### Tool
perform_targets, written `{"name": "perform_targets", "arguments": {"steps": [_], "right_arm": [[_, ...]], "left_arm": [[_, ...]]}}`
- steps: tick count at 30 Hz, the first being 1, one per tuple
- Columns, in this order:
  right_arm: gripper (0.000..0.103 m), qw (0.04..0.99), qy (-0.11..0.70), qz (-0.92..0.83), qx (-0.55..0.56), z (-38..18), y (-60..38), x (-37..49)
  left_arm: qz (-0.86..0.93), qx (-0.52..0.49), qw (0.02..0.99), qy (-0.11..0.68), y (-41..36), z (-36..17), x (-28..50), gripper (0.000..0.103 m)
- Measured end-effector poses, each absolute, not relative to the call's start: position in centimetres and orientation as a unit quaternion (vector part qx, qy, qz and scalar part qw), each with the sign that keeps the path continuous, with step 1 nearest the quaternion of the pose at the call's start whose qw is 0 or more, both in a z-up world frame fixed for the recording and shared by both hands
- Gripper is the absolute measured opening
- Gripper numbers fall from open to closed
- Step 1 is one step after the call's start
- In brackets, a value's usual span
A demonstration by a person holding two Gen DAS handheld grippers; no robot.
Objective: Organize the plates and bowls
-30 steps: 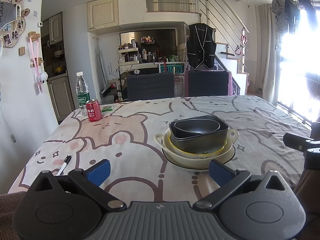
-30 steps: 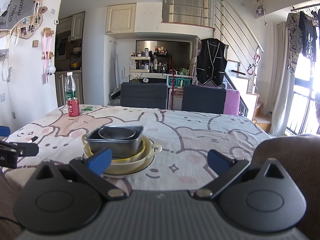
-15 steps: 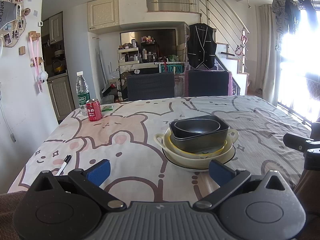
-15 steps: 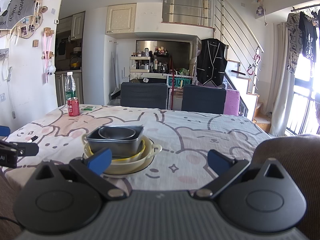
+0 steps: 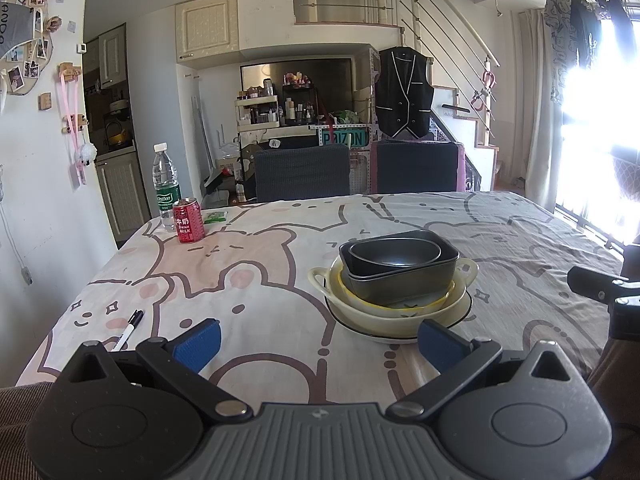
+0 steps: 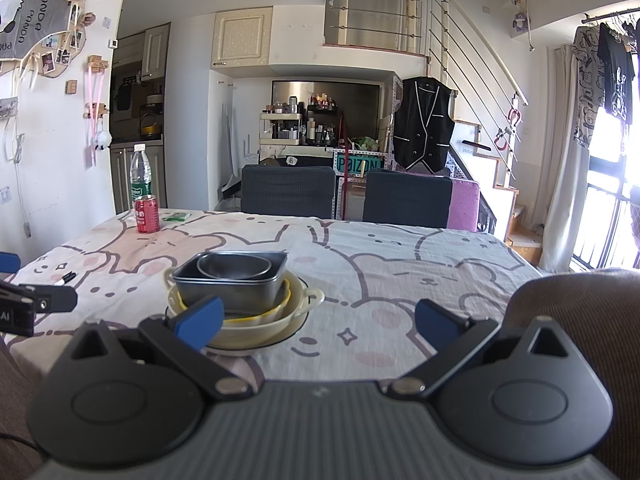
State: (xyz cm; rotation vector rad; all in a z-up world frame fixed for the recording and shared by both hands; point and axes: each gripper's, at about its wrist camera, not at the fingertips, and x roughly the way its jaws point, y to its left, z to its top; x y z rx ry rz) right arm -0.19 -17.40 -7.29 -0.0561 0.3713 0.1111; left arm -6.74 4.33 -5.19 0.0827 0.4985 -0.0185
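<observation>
Dishes nested in one stack on the table, both grippers held back and spread wide with nothing between the fingers.

The left wrist view shows the marker (image 5: pixel 127 330) plainly near the table's near-left edge and a piece of the right gripper (image 5: pixel 600 292) at its right border; the right wrist view shows a brown cushion (image 6: pixel 580 320) at lower right and the left gripper (image 6: pixel 24 300) poking in at the left. A small dark bowl (image 5: pixel 394 251) sits inside a dark square dish (image 5: pixel 400 284), inside a yellow-rimmed bowl (image 5: pixel 400 303), inside a cream two-handled dish (image 5: pixel 384 320), on a plate (image 5: pixel 384 336). The cartoon-bear tablecloth (image 5: pixel 260 280) also carries a red can (image 5: pixel 188 226), a water bottle (image 5: pixel 165 186) and a green packet (image 5: pixel 215 216) at the far-left corner. Two dark chairs (image 6: pixel 288 192) stand behind, with a black vest (image 6: pixel 424 124) hung by the staircase. Both grippers hover low at the near edge, the stack just ahead.
</observation>
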Motion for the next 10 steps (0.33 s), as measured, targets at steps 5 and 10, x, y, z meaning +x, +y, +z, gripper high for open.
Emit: {"name": "perform_targets", "arguments": {"steps": [5,10], "right_arm": [[0.103,0.981,0.184,0.055,-0.028,-7.29,-17.39,-0.19],[0.103,0.981,0.184,0.055,-0.028,-7.29,-17.39,-0.17]], "left_arm": [[-0.008,0.040,0.968,0.248,4.31,-5.27,-6.66,0.103],[-0.006,0.040,0.968,0.249,4.33,-5.36,-6.68,0.103]]}}
